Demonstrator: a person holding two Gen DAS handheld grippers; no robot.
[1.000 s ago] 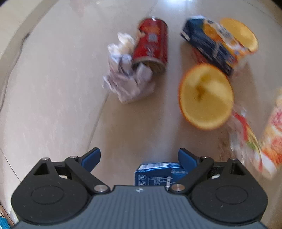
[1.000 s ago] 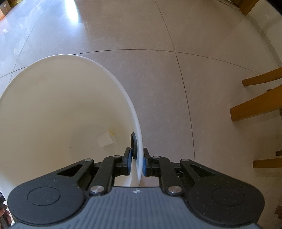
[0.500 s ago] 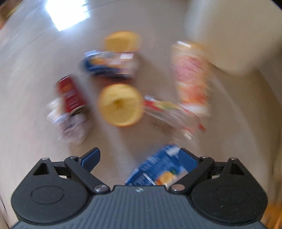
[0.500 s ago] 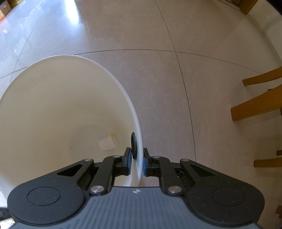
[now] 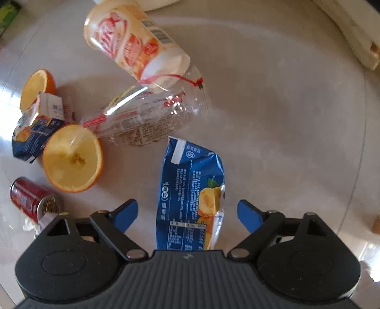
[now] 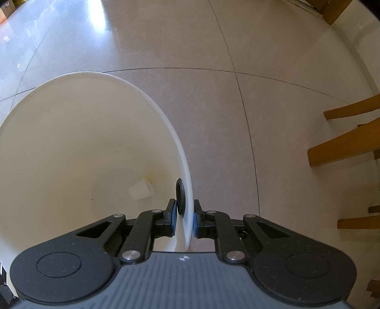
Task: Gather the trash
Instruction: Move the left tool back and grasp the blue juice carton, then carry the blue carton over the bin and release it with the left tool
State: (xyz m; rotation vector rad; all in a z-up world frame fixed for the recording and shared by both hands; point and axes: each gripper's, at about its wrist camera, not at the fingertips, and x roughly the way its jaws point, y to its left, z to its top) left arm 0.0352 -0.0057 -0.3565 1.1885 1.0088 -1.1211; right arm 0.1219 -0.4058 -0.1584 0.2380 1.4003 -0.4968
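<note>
A crushed blue juice carton (image 5: 190, 202) lies on the tiled floor between the blue pads of my left gripper (image 5: 187, 215). The jaws are closing and stand clear of the carton on both sides. Beyond it lie a clear plastic wrapper (image 5: 147, 118), a yoghurt-drink bottle (image 5: 135, 45), two orange halves (image 5: 72, 158), a second blue carton (image 5: 35, 128), a red can (image 5: 33, 200) and crumpled paper (image 5: 35, 222). My right gripper (image 6: 184, 219) is shut on the rim of a white bin (image 6: 71, 147), one pad inside and one outside. A small white scrap (image 6: 140, 190) rests on the bin's bottom.
Wooden chair legs (image 6: 344, 147) stand on the floor right of the bin. A white object's edge (image 5: 351, 31) crosses the top right of the left wrist view. The bin's base (image 5: 142, 3) shows at the top edge there.
The left gripper has rolled about a quarter turn and slid over the litter, so the blue carton now lies lengthwise between its pads. The right gripper and bin stayed put.
</note>
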